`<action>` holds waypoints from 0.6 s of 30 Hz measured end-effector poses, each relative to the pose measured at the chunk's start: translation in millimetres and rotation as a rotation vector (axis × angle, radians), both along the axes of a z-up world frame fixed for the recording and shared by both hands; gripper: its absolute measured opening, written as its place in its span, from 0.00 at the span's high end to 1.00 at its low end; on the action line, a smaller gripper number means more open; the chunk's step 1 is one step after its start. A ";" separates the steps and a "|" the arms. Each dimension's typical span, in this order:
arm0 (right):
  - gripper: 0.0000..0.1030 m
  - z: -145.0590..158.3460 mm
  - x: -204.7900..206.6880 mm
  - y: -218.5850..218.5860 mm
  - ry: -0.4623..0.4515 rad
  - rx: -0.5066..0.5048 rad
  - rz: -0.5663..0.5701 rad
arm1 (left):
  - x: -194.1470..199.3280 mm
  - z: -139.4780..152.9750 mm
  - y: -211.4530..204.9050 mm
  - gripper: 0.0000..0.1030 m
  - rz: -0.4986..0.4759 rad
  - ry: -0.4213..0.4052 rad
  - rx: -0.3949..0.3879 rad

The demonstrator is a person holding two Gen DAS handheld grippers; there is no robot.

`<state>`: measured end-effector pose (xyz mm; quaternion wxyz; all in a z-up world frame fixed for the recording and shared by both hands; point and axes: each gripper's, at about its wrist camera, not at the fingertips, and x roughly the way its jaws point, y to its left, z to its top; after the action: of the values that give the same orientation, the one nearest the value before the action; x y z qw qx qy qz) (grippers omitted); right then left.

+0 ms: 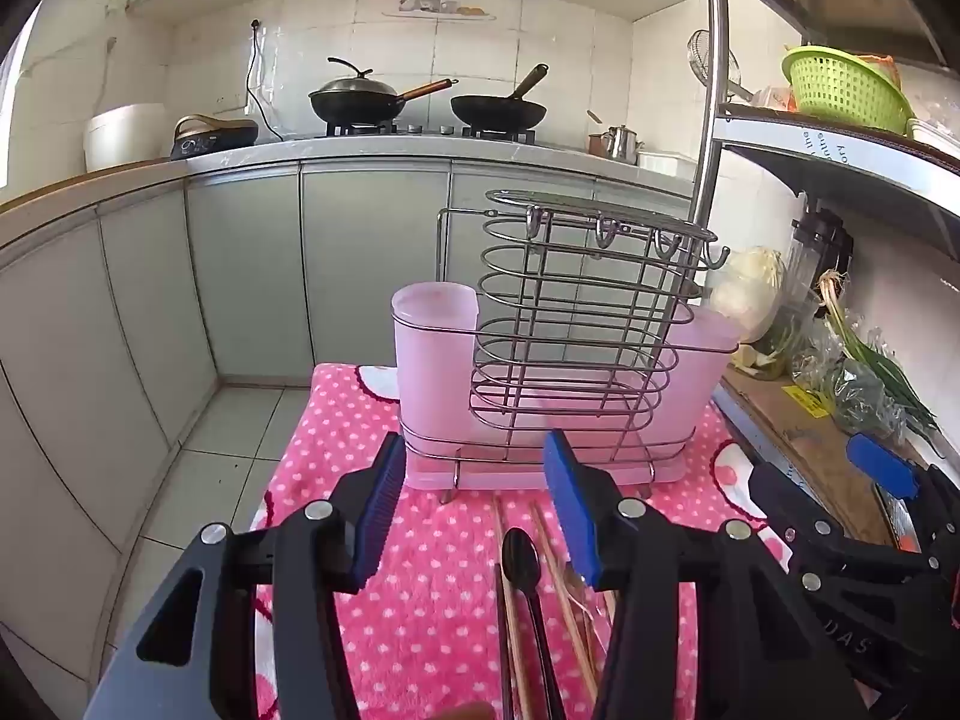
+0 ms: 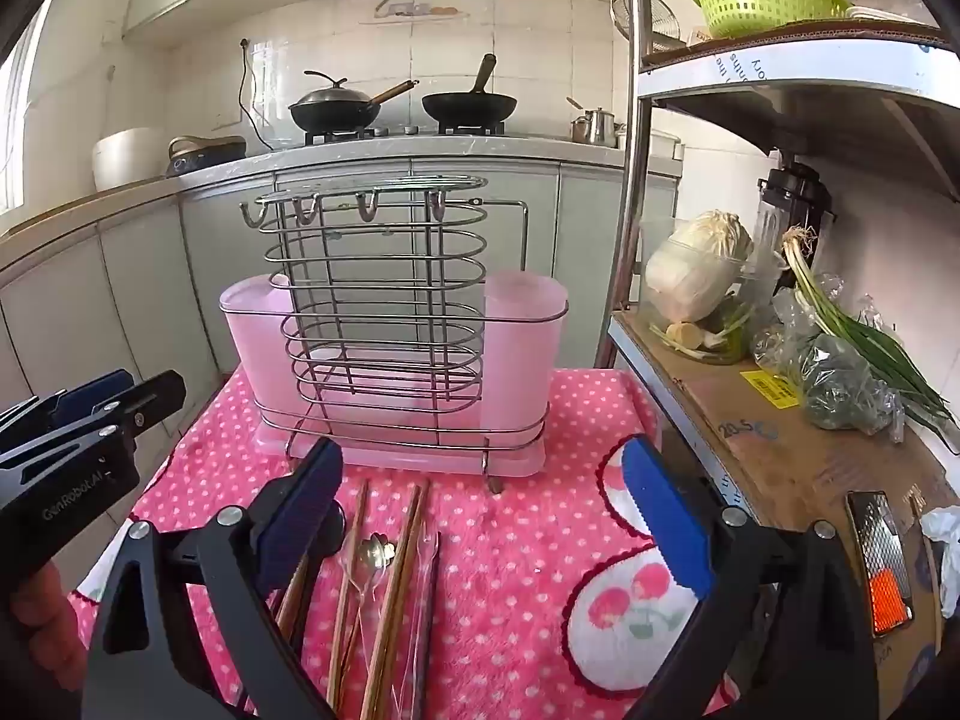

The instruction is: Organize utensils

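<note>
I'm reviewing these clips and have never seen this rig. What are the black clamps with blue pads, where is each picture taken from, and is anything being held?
No robot here: a person holds a two-finger gripper in each hand, each carrying a fisheye camera that looks forward along its fingers. One picture comes from the left gripper, the other from the right gripper. Both are open and hold nothing. Below them a pink dotted cloth carries wooden chopsticks, a black spoon and a small metal spoon. Behind stands a wire utensil rack with pink plastic cups.
</note>
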<state>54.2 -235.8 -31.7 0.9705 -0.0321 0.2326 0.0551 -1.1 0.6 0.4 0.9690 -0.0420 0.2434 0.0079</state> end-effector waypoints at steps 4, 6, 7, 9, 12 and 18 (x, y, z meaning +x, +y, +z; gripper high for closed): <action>0.07 -0.4 0.3 -0.4 0.000 0.004 0.000 | -2.6 -0.1 -0.2 0.54 -0.004 0.002 -0.001; 0.07 -0.7 0.7 -0.4 0.001 0.005 -0.001 | -2.1 -2.0 3.0 0.54 -0.007 0.003 -0.005; 0.07 -0.8 0.2 -0.6 -0.001 0.006 0.001 | -3.0 -2.2 3.7 0.54 -0.007 0.003 -0.003; 0.07 -1.0 0.0 -0.3 -0.001 0.004 0.001 | -3.5 -2.0 3.8 0.54 -0.005 0.007 -0.002; 0.07 0.8 0.2 0.7 -0.003 0.003 0.003 | 0.1 -5.3 4.3 0.54 0.002 0.010 0.003; 0.07 -0.6 0.7 -1.1 -0.002 0.005 0.001 | 2.0 -1.5 1.3 0.54 0.014 0.016 0.009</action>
<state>54.9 -236.8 -32.3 0.9708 -0.0300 0.2314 0.0560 0.9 1.9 -1.1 0.9671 -0.0391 0.2507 0.0160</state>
